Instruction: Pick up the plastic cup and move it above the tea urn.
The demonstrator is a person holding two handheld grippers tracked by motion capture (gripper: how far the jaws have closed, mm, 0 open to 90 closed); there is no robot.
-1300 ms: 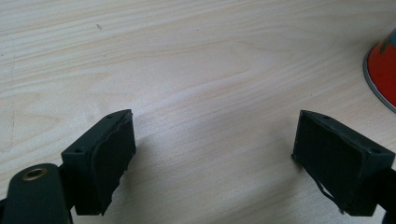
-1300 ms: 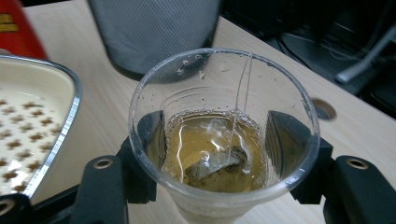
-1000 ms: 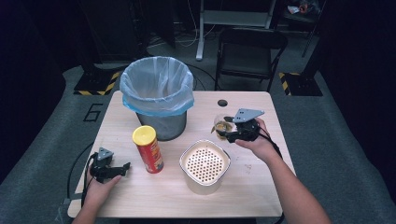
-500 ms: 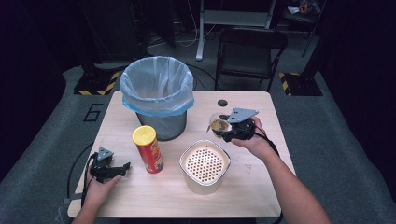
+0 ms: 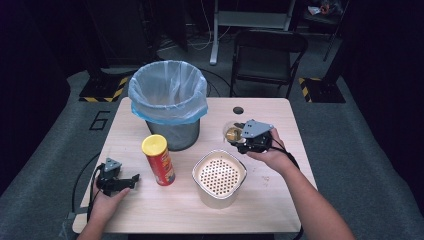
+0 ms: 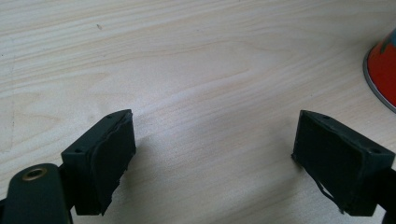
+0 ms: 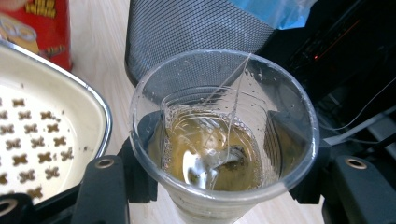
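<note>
Right gripper view, item held: my right gripper [image 7: 219, 186] pinched the clear plastic cup [image 7: 224, 135] of amber liquid, near the strainer pot [image 5: 219, 176] and right of the lined bin [image 5: 167, 102], contents unpoured; left gripper [image 6: 224, 163] spread, idle.

Table [image 5: 270, 205] lit evenly from overhead, surroundings dark. High view soft, low-res. Gripper views sharp; mild glare on cup [image 7: 224, 140] rim.
</note>
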